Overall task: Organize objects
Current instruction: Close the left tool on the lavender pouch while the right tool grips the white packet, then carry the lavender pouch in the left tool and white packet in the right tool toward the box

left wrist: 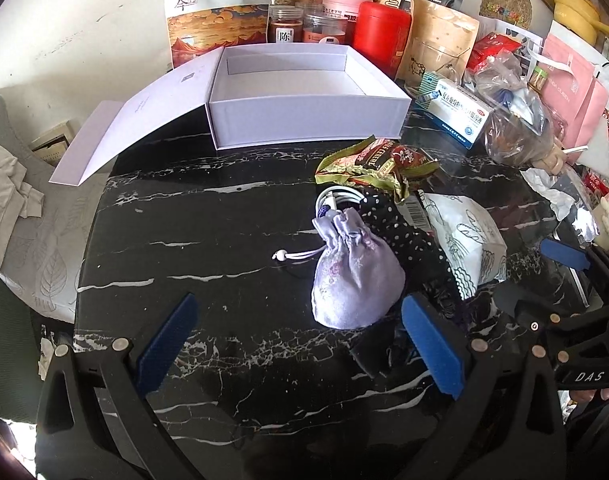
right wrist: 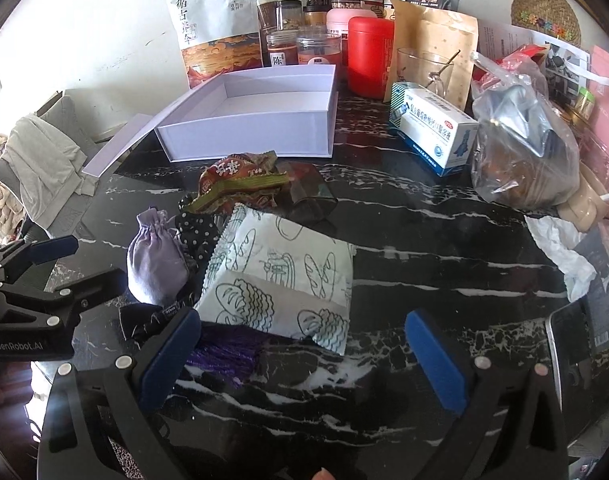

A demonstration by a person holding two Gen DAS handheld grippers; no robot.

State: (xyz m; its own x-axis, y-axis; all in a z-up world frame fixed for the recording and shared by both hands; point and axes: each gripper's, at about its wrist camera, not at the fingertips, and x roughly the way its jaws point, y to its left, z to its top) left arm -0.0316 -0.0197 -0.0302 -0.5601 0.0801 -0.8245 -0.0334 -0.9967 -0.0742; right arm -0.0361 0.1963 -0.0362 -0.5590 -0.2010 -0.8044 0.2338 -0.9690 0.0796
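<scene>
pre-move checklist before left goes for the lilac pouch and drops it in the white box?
1. Left gripper open: ok.
2. Right gripper open, holding nothing: ok.
3. Lilac pouch ahead of the left gripper, its top uncovered: ok.
4. Pouch clear of neighbours: not ok, it lies against the polka-dot cloth.
5. White box open, lid folded aside: ok.
6. Box empty: ok for the floor seen; near corner cannot tell.

open box (left wrist: pixel 304 92) behind snack wrapper (left wrist: pixel 378 162); drawstring pouch (left wrist: pixel 354 276) nearest, printed packet (left wrist: pixel 470 244) right.
</scene>
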